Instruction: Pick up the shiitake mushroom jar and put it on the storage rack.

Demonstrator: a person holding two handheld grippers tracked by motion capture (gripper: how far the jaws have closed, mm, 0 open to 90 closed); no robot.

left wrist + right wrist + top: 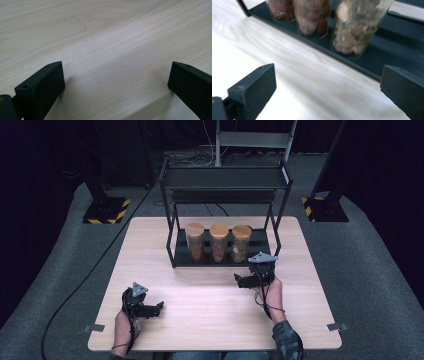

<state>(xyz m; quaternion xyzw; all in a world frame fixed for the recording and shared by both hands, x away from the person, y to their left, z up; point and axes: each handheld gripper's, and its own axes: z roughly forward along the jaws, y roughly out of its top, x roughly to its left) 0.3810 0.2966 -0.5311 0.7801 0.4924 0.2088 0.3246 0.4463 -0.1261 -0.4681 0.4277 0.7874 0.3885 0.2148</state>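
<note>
Right claw (242, 280) stands just in front of the rack (172, 247), jaws spread wide and holding nothing; I carry it low over the counter (150, 250), aimed at the rack's lower shelf. Left claw (156, 308) rests well back from the rack, near the counter's front edge, likewise spread and empty; its own view looks down on bare wood.

Item under reach: the right-hand jar (240, 243), nearest my right claw, standing upright on the lower shelf at the right end of the row. In the right gripper view that jar (359, 27) holds pale, lumpy contents nearly to the top.

Handling assessment: clear walls, apparently glass, so rigid, smooth and liable to slip or break if knocked against the rack's frame. Filled as it is, I judge it moderately heavy. Best hold is across the straight wall around mid-height, below the wooden lid (242, 230), jaws square to the side. The neighbouring jar stands just beside it, so clearance on that side is tight.

Count: three jars in one row, each with one wooden lid; one two-tier rack; two claws. The middle jar (219, 243) and left-hand jar (195, 243) hold darker, reddish-brown contents.
</note>
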